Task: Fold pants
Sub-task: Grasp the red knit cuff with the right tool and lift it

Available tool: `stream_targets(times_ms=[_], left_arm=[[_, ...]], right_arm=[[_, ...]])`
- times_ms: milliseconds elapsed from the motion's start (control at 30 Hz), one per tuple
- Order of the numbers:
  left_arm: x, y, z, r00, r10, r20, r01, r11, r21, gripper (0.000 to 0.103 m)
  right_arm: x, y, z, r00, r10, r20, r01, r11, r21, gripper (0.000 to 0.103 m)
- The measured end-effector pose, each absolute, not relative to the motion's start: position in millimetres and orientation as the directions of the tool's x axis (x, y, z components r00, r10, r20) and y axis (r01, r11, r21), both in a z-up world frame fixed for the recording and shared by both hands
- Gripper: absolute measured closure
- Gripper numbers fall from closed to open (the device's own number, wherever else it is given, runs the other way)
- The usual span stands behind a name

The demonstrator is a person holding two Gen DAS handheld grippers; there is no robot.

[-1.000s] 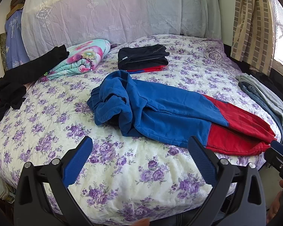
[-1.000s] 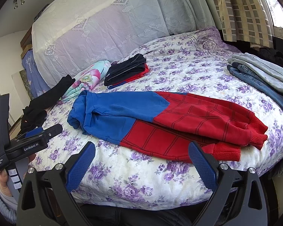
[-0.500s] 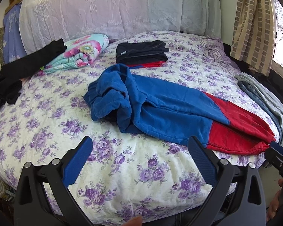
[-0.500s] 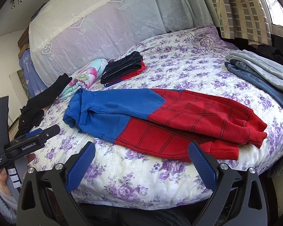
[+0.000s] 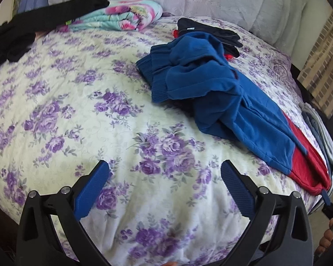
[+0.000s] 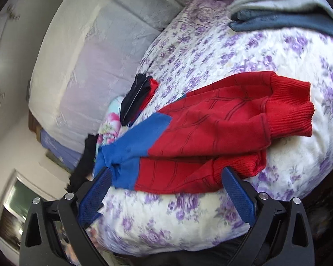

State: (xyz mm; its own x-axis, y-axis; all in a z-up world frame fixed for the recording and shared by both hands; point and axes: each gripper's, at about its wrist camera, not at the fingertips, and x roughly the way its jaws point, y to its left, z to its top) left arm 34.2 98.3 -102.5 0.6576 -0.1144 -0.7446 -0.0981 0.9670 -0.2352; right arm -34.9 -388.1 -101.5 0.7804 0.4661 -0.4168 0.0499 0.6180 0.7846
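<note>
The pants (image 5: 233,97) lie crumpled on the floral bedspread (image 5: 77,110), blue at the bunched waist end and red at the legs. My left gripper (image 5: 165,177) is open and empty over bare bedspread, short of the waistband. In the right wrist view the red legs (image 6: 222,128) with ribbed cuffs lie close ahead. My right gripper (image 6: 165,184) is open, tilted, its fingertips at the near edge of the lower red leg, holding nothing.
A folded dark and red clothes stack (image 5: 211,31) sits behind the pants. A rolled floral blanket (image 5: 122,17) and black garments (image 5: 33,26) lie at the far left. Grey and blue folded clothes (image 6: 288,11) lie near the bed's right edge.
Both grippers moved in low toward the bed. The left one swung left toward the waist end; the right one tilted and closed in on the red legs. The pants have not moved.
</note>
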Motion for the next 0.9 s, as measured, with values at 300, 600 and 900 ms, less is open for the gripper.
stream_targets(times_ms=[300,600,900], left_arm=[[90.0,123.9,-83.7,0.631,-0.233,-0.74,-0.096,0.923,-0.373,0.005],[142.5,135.8,-38.3,0.68,-0.21,-0.702,-0.07,0.935,-0.348,0.005],[140.2,153.5,-71.9,0.635,-0.305,-0.709,-0.125,0.866,-0.484,0.005]], right_arm=[[8.6,-422.8,-115.5,0.822,0.482,-0.304,0.07,0.443,0.894,0.008],[35.2,-447.8,-92.7,0.863,0.405,-0.303,0.044,0.537,0.842,0.085],[101.1,-455.6,-11.2,0.894,0.368,-0.257,-0.065,0.673,0.737,0.087]])
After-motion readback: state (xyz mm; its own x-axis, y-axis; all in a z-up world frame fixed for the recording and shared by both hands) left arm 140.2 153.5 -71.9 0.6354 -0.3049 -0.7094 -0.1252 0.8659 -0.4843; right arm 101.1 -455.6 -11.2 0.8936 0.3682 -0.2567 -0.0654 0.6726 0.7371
